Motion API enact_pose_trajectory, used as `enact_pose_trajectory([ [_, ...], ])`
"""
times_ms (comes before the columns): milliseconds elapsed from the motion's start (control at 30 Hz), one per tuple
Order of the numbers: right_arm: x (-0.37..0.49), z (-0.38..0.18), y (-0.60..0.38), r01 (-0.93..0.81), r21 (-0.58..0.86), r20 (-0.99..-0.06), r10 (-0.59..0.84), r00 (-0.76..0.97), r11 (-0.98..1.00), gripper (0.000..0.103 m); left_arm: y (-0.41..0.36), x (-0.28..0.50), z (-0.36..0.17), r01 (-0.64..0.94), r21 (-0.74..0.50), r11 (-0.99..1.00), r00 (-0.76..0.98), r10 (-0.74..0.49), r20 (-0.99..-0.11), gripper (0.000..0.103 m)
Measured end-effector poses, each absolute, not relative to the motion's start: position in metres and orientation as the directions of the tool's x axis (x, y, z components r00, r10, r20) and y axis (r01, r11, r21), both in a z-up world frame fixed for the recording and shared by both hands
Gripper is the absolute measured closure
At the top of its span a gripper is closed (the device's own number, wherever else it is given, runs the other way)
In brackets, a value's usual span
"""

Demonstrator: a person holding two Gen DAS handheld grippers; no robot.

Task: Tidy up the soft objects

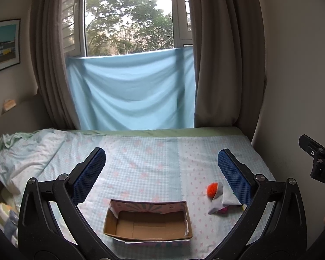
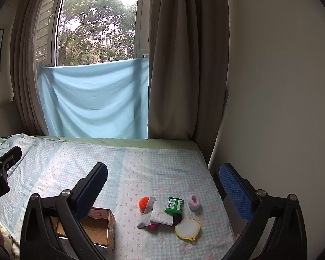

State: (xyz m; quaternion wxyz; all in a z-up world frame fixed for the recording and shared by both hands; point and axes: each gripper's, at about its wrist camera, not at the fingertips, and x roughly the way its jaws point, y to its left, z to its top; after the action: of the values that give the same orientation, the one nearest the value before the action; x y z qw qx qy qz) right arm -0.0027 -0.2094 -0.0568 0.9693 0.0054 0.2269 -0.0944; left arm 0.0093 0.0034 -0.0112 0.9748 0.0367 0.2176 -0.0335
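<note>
An open, empty cardboard box [image 1: 148, 223] sits on the bed in front of my left gripper [image 1: 161, 169], which is open and empty above it. The box also shows in the right wrist view [image 2: 101, 227]. To its right lies a small pile: an orange pom-pom [image 2: 144, 202], a grey-white cloth [image 2: 156, 214], a green packet [image 2: 174, 205], a pink scrunchie [image 2: 194, 202] and a round white pad with a yellow rim [image 2: 187, 228]. My right gripper [image 2: 162, 182] is open and empty above the pile. The pom-pom [image 1: 213, 188] and cloth [image 1: 221, 199] show in the left wrist view.
The bed [image 2: 153, 162] has a light blue checked cover. A crumpled duvet [image 1: 26, 156] lies at the left. A blue sheet [image 1: 130, 91] hangs under the window between brown curtains. A wall [image 2: 281, 86] bounds the bed's right side.
</note>
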Motion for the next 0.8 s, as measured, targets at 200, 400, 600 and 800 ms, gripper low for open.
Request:
enact_pose_trajectory([
  [200,-0.001,-0.061,-0.207,0.192,-0.035,-0.462,-0.186,0.867,0.981,0.000,0.004,0.013,-0.017,0.092,0.049,0.995,0.890,-0.061,-0.453,0.000],
  [400,0.000,-0.061,-0.208,0.193,-0.037,-0.466,-0.188,0.864,0.980,0.000,0.003,0.017,-0.019,0.095,0.048,0.994,0.885,-0.063,-0.462,0.000],
  [600,0.002,-0.061,-0.207,0.192,-0.040,-0.469,-0.188,0.863,0.981,0.000,0.003,0.020,-0.019,0.096,0.049,0.994,0.884,-0.063,-0.463,0.000],
  [800,0.003,-0.059,-0.205,0.193,-0.041,-0.471,-0.189,0.862,0.980,0.000,0.002,0.023,-0.020,0.097,0.047,0.994,0.880,-0.064,-0.470,0.000],
])
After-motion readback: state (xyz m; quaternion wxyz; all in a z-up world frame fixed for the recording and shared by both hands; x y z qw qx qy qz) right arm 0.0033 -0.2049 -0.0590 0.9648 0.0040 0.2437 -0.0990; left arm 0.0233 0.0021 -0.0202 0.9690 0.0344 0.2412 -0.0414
